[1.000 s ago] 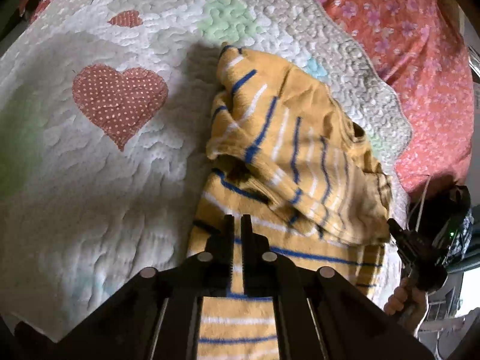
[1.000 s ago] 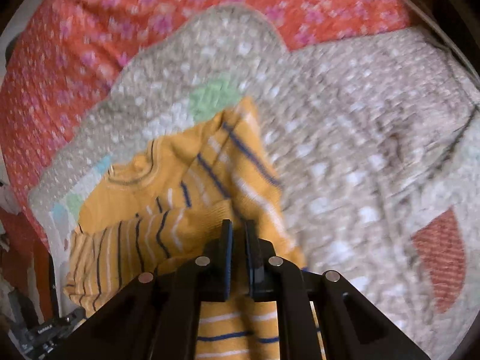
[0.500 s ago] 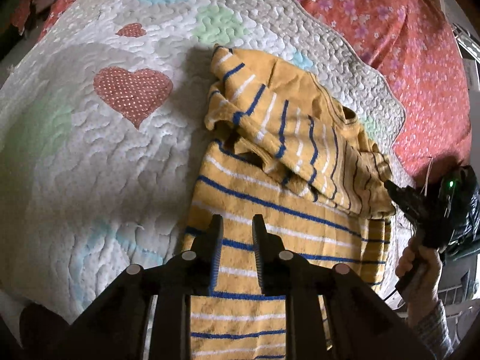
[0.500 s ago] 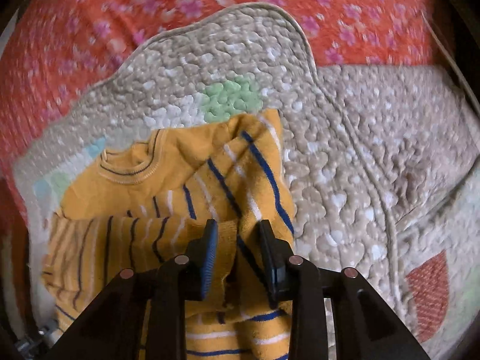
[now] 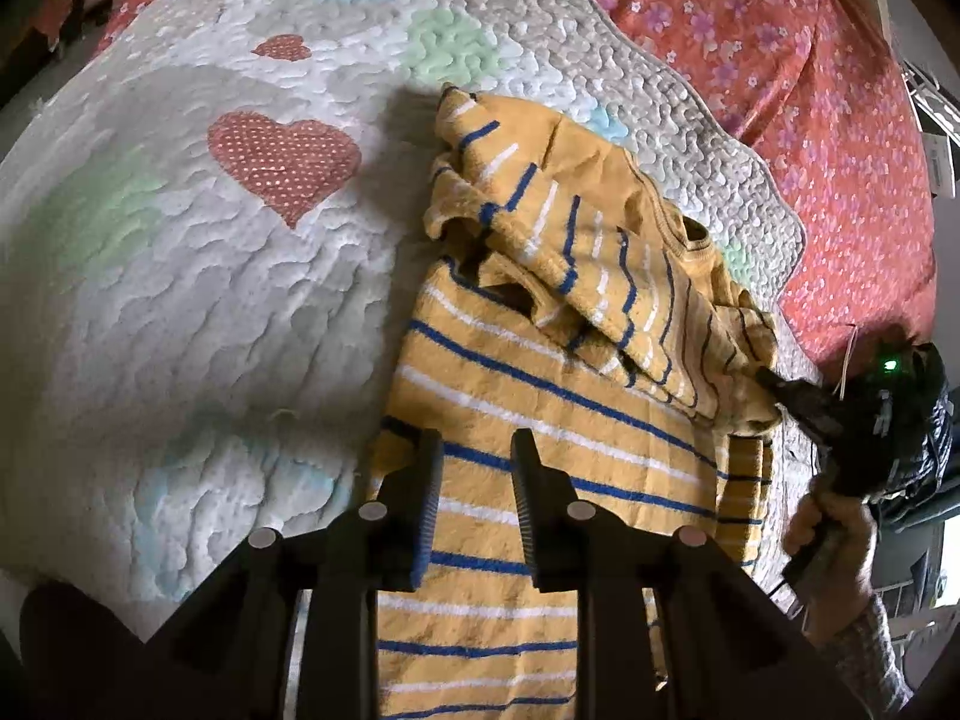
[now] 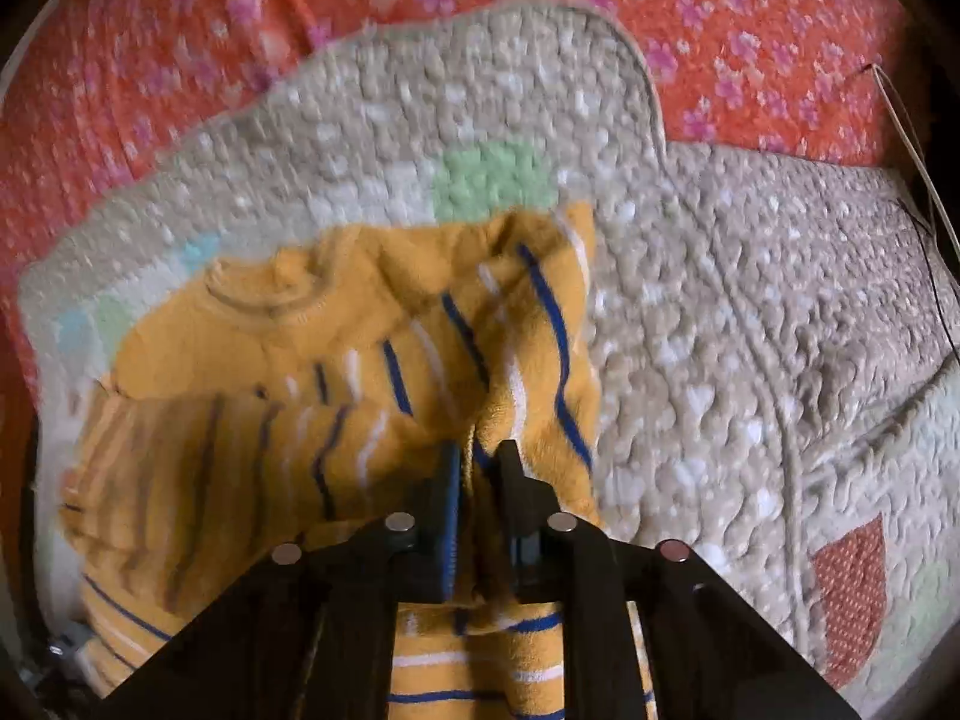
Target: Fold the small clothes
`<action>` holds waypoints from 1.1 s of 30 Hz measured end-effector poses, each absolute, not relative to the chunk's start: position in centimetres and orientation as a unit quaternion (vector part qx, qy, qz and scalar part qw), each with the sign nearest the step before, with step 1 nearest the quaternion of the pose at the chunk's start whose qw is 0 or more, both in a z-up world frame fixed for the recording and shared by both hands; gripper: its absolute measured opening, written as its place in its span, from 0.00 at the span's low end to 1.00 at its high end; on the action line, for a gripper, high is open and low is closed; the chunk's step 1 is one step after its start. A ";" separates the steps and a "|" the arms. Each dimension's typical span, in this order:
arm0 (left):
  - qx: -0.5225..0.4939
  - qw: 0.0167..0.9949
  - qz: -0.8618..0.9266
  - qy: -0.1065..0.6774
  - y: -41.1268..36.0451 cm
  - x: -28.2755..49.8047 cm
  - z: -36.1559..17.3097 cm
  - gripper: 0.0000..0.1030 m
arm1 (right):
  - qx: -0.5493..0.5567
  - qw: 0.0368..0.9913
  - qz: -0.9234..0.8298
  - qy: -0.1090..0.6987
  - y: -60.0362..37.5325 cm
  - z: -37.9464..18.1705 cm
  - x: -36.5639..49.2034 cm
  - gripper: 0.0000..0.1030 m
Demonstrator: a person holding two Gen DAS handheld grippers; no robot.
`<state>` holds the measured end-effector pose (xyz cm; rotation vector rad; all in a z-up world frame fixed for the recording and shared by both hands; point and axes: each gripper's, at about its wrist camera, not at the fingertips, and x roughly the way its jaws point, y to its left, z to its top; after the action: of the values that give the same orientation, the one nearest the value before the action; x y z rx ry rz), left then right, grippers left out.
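A small yellow shirt (image 5: 540, 396) with blue and white stripes lies on a quilted blanket (image 5: 198, 276), its sleeves folded over the body. My left gripper (image 5: 474, 450) is open and empty just above the shirt's lower part. In the right wrist view the same shirt (image 6: 336, 360) lies ahead, collar at the far left. My right gripper (image 6: 478, 456) is nearly shut, with a fold of the shirt's sleeve between its jaws. It also shows in the left wrist view (image 5: 774, 384) at the shirt's right edge, held by a hand.
The white quilt carries red hearts (image 5: 282, 156) and pastel patches. A red floral bedspread (image 5: 828, 120) lies beyond its scalloped edge, also in the right wrist view (image 6: 300, 18). A thin cord (image 6: 912, 138) runs along the right side.
My left gripper let go of the shirt, opened and drew back. My right gripper opened half a second ago and has closed on the sleeve fold.
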<state>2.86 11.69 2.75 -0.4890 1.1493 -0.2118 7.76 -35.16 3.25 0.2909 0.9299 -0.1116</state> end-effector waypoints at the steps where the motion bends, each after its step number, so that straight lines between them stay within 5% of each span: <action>1: -0.230 0.806 -0.098 0.537 11.8 2.9 2.6 0.21 | 0.132 0.887 -0.060 0.439 -35.5 4.0 7.8 0.11; 8: -0.235 0.805 -0.096 0.536 11.9 2.7 2.4 0.22 | 0.085 0.890 -0.150 0.422 -36.6 3.8 9.4 0.07; 14: -0.240 0.806 -0.091 0.533 12.6 2.4 2.7 0.25 | 0.167 0.879 -0.156 0.418 -39.9 3.5 7.1 0.09; 16: -0.247 0.805 -0.090 0.532 13.0 2.1 2.7 0.28 | 0.193 0.879 -0.156 0.408 -41.2 3.8 5.4 0.16; 18: -0.247 0.807 -0.084 0.530 13.3 1.8 2.7 0.35 | 0.227 0.874 -0.152 0.403 -42.6 3.5 2.8 0.41; 20: -0.242 0.810 -0.074 0.529 13.8 1.2 2.4 0.41 | 0.247 0.869 -0.144 0.404 -43.0 2.8 0.9 0.48; 26: -0.198 0.817 -0.069 0.538 13.6 -1.1 1.5 0.43 | 0.274 0.849 -0.099 0.441 -39.9 -1.7 -6.4 0.50; 33: -0.191 0.803 -0.089 0.557 12.0 -5.4 0.3 0.63 | 0.325 0.821 -0.063 0.465 -36.3 -4.1 -11.5 0.55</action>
<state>-5.40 11.98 0.29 -0.4082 1.1932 -0.1906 -11.49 -36.33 -4.14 0.6920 0.9907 -0.1335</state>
